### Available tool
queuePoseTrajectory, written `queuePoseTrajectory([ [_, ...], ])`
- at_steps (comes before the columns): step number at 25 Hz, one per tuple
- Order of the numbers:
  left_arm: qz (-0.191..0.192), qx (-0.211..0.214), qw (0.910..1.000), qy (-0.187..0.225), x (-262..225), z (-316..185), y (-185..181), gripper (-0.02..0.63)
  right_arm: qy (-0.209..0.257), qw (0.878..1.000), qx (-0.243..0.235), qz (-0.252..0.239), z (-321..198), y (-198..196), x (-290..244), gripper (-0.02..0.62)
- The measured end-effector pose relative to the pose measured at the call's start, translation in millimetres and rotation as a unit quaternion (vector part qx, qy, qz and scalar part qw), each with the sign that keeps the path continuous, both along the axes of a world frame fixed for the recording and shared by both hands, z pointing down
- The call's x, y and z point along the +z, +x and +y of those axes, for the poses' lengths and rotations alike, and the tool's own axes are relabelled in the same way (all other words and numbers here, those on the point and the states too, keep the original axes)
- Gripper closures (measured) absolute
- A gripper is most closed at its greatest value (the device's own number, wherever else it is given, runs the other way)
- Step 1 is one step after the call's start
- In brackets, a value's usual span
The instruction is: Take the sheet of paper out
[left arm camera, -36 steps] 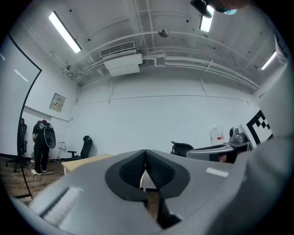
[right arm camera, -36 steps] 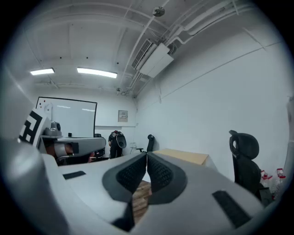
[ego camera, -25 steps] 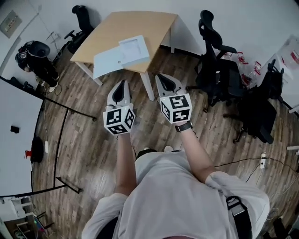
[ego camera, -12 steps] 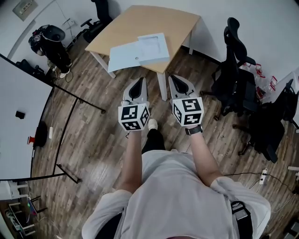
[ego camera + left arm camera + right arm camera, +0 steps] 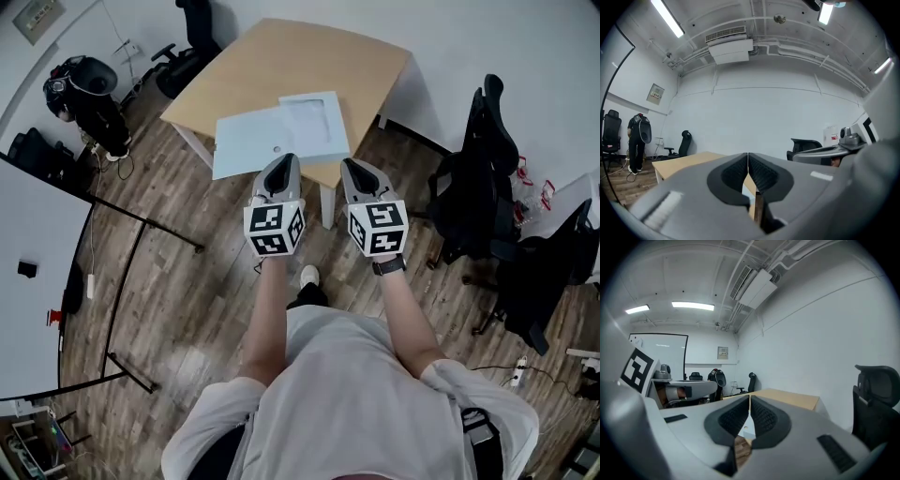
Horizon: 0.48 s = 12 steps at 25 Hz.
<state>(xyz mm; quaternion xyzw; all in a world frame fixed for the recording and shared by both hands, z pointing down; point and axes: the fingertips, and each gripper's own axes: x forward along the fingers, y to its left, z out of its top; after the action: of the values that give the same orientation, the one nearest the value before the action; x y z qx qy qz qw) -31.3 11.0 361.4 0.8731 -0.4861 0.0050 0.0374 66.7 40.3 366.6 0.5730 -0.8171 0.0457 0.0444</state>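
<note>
On the light wooden surface (image 5: 281, 66) lies a pale blue flat folder (image 5: 248, 142), presumably holding the sheet of paper. The left tongs (image 5: 284, 161) and right tongs (image 5: 352, 164) hover just short of it, clenched and empty. This looks like the approach; next they must open at the folder.

The table (image 5: 281, 66) top is pale wood, smooth and matt. The floor (image 5: 187, 309) is grey-brown plank with a faint sheen. The sheet (image 5: 246, 142) looks matt. The left tongs (image 5: 748, 155) and right tongs (image 5: 749, 398) have matt grey plastic shells and black ribbed pads (image 5: 732, 176).
</note>
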Motion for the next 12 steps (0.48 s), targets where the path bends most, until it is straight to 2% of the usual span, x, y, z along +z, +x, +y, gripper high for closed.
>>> queuePoseTrajectory([
  [6, -0.005, 0.006, 0.9998, -0.018, 10, -89, -16, 0.595, -0.016, 0.999, -0.012, 0.025, -90, -22, 11, 0.580],
  [12, -0.009, -0.010, 0.9995, -0.029, 30, -168, -53, 0.594, -0.041, 0.999, -0.007, 0.025, -165, -50, 35, 0.580],
])
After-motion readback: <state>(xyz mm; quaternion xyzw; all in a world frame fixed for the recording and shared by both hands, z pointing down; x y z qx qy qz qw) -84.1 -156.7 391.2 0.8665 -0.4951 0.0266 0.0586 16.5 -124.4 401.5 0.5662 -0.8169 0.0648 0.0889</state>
